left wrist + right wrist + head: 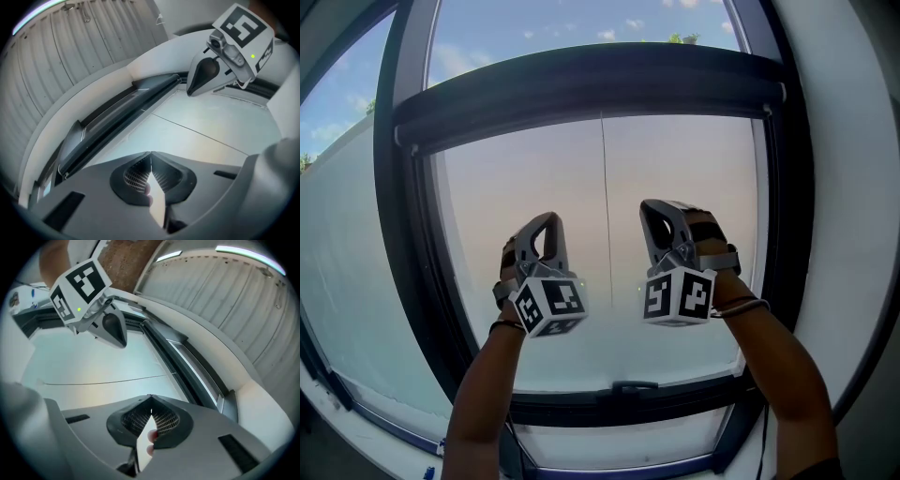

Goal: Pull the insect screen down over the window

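A dark screen bar (pixel 591 89) spans the top of the window, with sky above it and a pale pane (pixel 684 169) below. From the bar's middle a thin cord (pixel 602 187) hangs straight down. My left gripper (pixel 547 221) and right gripper (pixel 662 210) are raised side by side in front of the pane, one on each side of the cord, below the bar. Both point upward and are shut with nothing between the jaws. The left gripper view shows its closed jaw tips (pixel 150 155), the bar (pixel 126 110) and the cord (pixel 201 136). The right gripper view shows the same (pixel 151 400).
The dark window frame (pixel 398 234) surrounds the pane, and a lower crossbar with a small handle (pixel 633 386) runs under my forearms. White wall (pixel 853 187) stands at the right. A ribbed ceiling (pixel 70 51) shows above the bar.
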`<state>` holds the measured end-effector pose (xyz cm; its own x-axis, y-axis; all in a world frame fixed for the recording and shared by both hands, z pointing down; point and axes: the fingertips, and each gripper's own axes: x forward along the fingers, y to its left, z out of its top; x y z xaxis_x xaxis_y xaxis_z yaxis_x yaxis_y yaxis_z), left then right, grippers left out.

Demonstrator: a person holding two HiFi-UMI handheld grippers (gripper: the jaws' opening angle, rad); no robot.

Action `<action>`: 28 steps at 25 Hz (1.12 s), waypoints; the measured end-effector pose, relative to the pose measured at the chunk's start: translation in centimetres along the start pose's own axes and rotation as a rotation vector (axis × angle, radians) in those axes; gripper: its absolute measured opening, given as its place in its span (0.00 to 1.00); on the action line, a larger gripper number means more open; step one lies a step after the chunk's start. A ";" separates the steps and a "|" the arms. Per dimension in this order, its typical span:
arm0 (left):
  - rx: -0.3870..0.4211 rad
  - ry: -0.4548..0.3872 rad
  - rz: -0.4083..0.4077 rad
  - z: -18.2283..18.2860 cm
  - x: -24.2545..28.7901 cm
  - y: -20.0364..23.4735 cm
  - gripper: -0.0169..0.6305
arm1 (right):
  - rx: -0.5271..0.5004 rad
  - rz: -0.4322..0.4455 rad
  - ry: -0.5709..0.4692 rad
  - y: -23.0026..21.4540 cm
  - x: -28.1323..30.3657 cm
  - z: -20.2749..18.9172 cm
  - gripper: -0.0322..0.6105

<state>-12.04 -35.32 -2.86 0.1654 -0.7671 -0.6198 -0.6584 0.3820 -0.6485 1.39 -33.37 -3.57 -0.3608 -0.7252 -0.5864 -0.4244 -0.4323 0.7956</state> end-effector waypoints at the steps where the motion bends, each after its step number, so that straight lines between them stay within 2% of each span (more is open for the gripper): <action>1: 0.023 -0.011 0.001 0.5 0.6 0.6 0.03 | -0.040 0.005 0.012 -0.5 0.6 0.0 0.05; 6: 0.130 -0.014 -0.004 3.1 3.5 3.7 0.03 | -0.181 0.008 0.052 -3.2 3.5 0.4 0.05; 9: 0.218 0.063 -0.025 3.3 5.3 4.9 0.03 | -0.224 0.013 0.075 -5.0 4.7 0.7 0.06; 12: 0.310 0.138 -0.017 2.9 6.9 6.7 0.04 | -0.275 0.031 0.084 -6.5 6.3 0.9 0.13; 16: 0.392 0.151 0.009 3.5 8.5 8.5 0.17 | -0.295 0.060 0.075 -7.7 7.7 0.8 0.18; 18: 0.431 0.150 0.024 4.2 8.9 9.1 0.20 | -0.303 0.061 0.074 -8.1 8.4 0.8 0.22; 25: 0.503 0.190 0.036 4.9 11.2 10.1 0.23 | -0.313 0.040 0.150 -10.5 11.3 0.0 0.28; 28: 0.498 0.196 0.024 4.8 11.7 9.9 0.23 | -0.290 0.092 0.186 -10.5 11.8 -0.6 0.29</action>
<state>-13.08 -38.04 -18.73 -0.0169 -0.8187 -0.5740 -0.2245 0.5625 -0.7957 2.09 -37.71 -18.77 -0.2180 -0.8418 -0.4938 -0.1337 -0.4754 0.8696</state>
